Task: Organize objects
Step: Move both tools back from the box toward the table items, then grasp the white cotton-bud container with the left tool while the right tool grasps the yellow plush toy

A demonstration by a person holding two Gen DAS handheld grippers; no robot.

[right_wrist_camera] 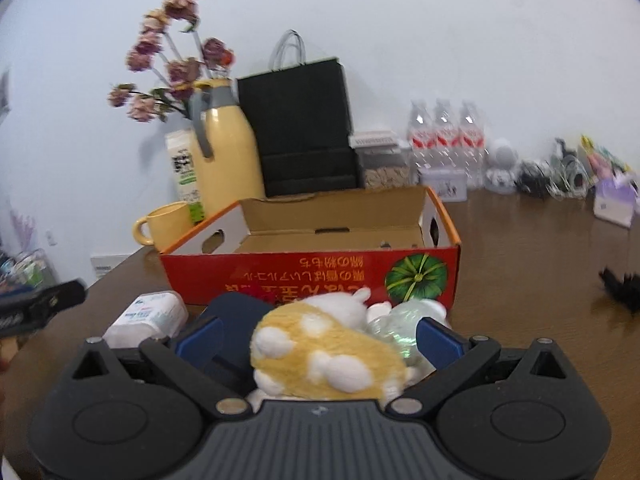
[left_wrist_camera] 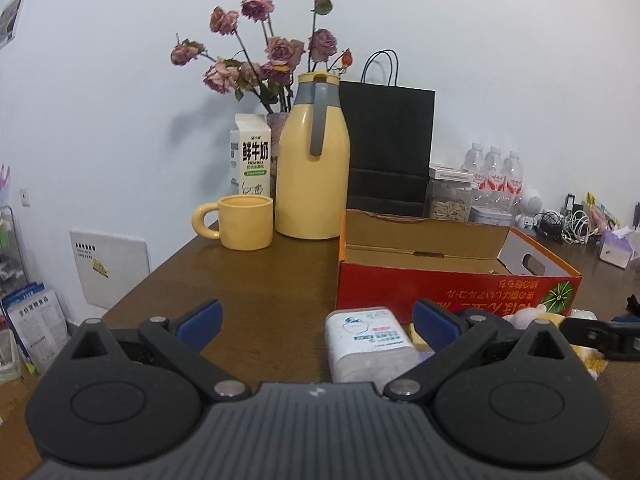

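Right gripper (right_wrist_camera: 318, 336): fingers standing wide apart, straddling the yellow-and-white plush toy (right_wrist_camera: 324, 356), pads not yet pressing it. Its long axis is running obliquely across the gap. Left gripper (left_wrist_camera: 316, 322): also spread, white container (left_wrist_camera: 366, 340) lying toward its right finger. Open red box (right_wrist_camera: 312, 276) is sitting just beyond both; right gripper nearer the plush.

Open cardboard box (right_wrist_camera: 312, 276) on table (left_wrist_camera: 248, 280), mid-depth. Behind box: paper bag (left_wrist_camera: 386, 148) against wall. Left of bag: jug (left_wrist_camera: 314, 168), then milk carton (left_wrist_camera: 251, 156); mug (left_wrist_camera: 240, 222) before carton. Right of bag: jar (left_wrist_camera: 449, 196), water bottles (left_wrist_camera: 496, 176). Before box: wipes pack (left_wrist_camera: 366, 344) left, plush toy (right_wrist_camera: 320, 348) right.
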